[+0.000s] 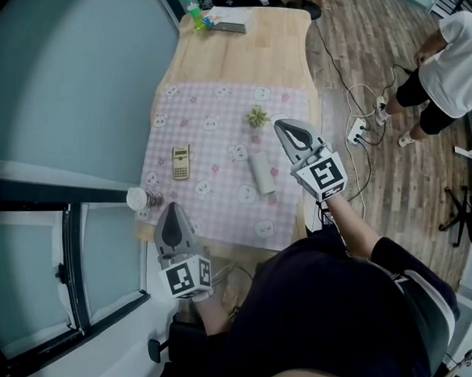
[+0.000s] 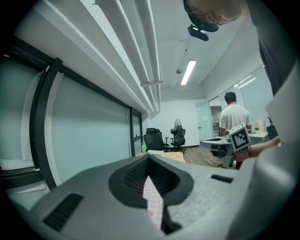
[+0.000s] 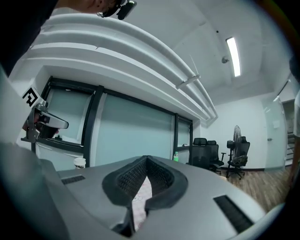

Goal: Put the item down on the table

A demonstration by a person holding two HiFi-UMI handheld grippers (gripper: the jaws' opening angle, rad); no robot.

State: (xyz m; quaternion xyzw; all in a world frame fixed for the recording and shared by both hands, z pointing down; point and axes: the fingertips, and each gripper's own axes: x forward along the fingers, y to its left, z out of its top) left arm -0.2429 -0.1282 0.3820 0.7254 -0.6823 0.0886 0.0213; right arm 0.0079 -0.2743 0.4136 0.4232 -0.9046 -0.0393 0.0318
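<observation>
A pink checked cloth point(image 1: 218, 107) covers the near part of the wooden table point(image 1: 239, 60). On the cloth lie a yellow calculator point(image 1: 181, 162), a white cylinder point(image 1: 261, 173) and a small green tuft point(image 1: 257, 116). My right gripper point(image 1: 281, 125) hovers over the cloth's right side, just right of the tuft and above the cylinder, jaws shut and empty. My left gripper point(image 1: 172, 208) is at the cloth's near left corner, also shut with nothing in it. Each gripper view shows its own closed tips, the left gripper point(image 2: 149, 158) and the right gripper point(image 3: 147, 159), pointing level across the room.
A white-lidded cup point(image 1: 139, 199) stands at the table's left edge beside my left gripper. A green bottle point(image 1: 193, 9) and a dark flat object point(image 1: 229, 27) sit at the far end. A glass wall runs along the left. A person point(image 1: 448, 60) stands at right near floor cables point(image 1: 358, 129).
</observation>
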